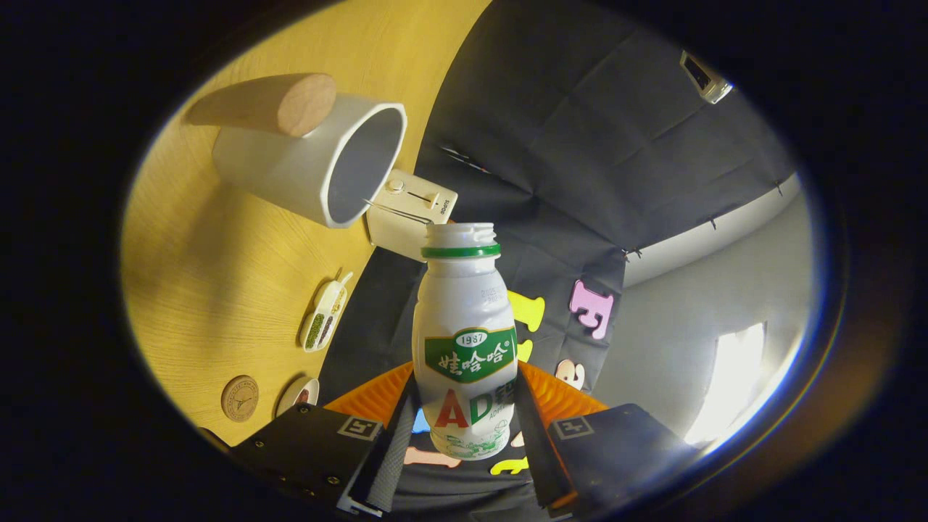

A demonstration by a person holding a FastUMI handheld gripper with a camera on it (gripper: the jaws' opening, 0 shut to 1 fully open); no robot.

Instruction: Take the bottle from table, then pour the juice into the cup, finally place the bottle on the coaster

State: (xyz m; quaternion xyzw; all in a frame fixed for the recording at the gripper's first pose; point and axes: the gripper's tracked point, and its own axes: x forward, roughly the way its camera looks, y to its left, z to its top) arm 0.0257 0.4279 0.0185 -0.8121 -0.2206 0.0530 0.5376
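My gripper [464,428] is shut on a small white bottle [464,319] with a green neck ring and a green label; both fingers press its lower sides. The bottle has no cap and is held up off the wooden table [217,290], with the whole view rolled sideways. Its open mouth [460,232] sits just short of the white cup [319,167], apart from the rim. The cup has a thick wooden handle [272,103] and its grey inside faces the bottle. A round wooden coaster [240,398] lies on the table near my left finger [388,449].
A white box with a slider [409,210] stands behind the cup at the table's edge. A small dish with green and dark beans [324,315] lies between cup and coaster. Another small dish [301,395] sits beside the coaster. The booth's black cloth wall rises beyond the table.
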